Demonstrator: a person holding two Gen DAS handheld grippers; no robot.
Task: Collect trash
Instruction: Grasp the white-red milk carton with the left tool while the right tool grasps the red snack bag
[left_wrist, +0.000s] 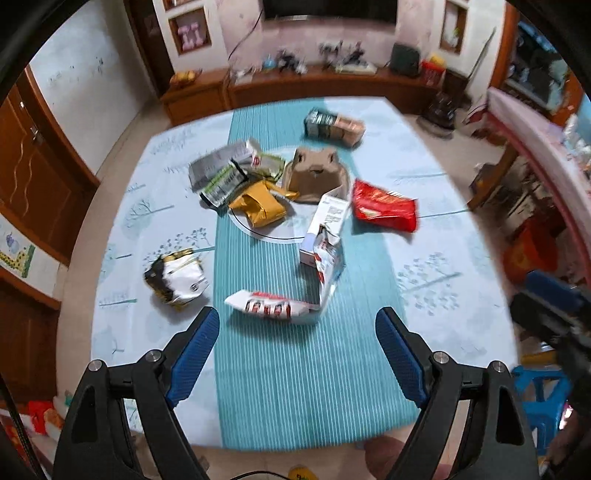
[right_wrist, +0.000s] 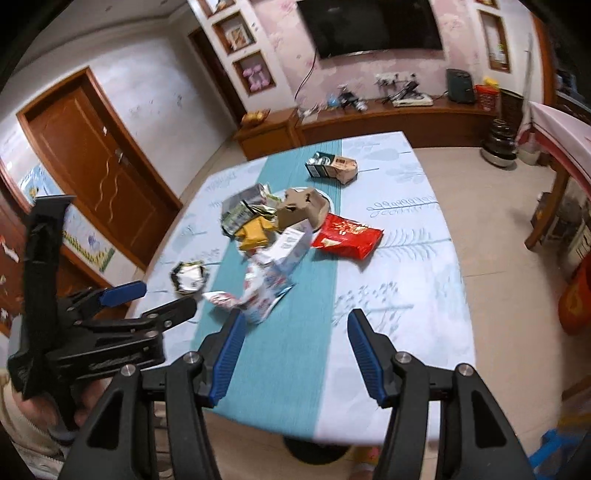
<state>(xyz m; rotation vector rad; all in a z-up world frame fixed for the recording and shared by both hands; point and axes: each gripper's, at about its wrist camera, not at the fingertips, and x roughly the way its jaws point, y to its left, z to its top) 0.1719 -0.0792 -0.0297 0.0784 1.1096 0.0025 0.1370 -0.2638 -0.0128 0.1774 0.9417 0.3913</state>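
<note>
Trash lies scattered on a table with a teal runner (left_wrist: 295, 369). A torn white and red carton (left_wrist: 317, 266) lies just ahead of my open, empty left gripper (left_wrist: 297, 317); it also shows in the right wrist view (right_wrist: 262, 291). A crumpled black and white wrapper (left_wrist: 175, 278) is to the left. A red packet (left_wrist: 384, 206), a brown cardboard piece (left_wrist: 317, 173), a yellow bag (left_wrist: 260, 205) and grey wrappers (left_wrist: 221, 170) lie around a white plate (left_wrist: 273, 232). My right gripper (right_wrist: 295, 317) is open and empty above the near table edge.
A dark green and brown box (left_wrist: 334, 125) lies at the far end. The left gripper (right_wrist: 125, 295) shows at the left of the right wrist view. A blue stool (left_wrist: 539, 398) stands at the right. A wooden cabinet (right_wrist: 369, 118) lines the far wall.
</note>
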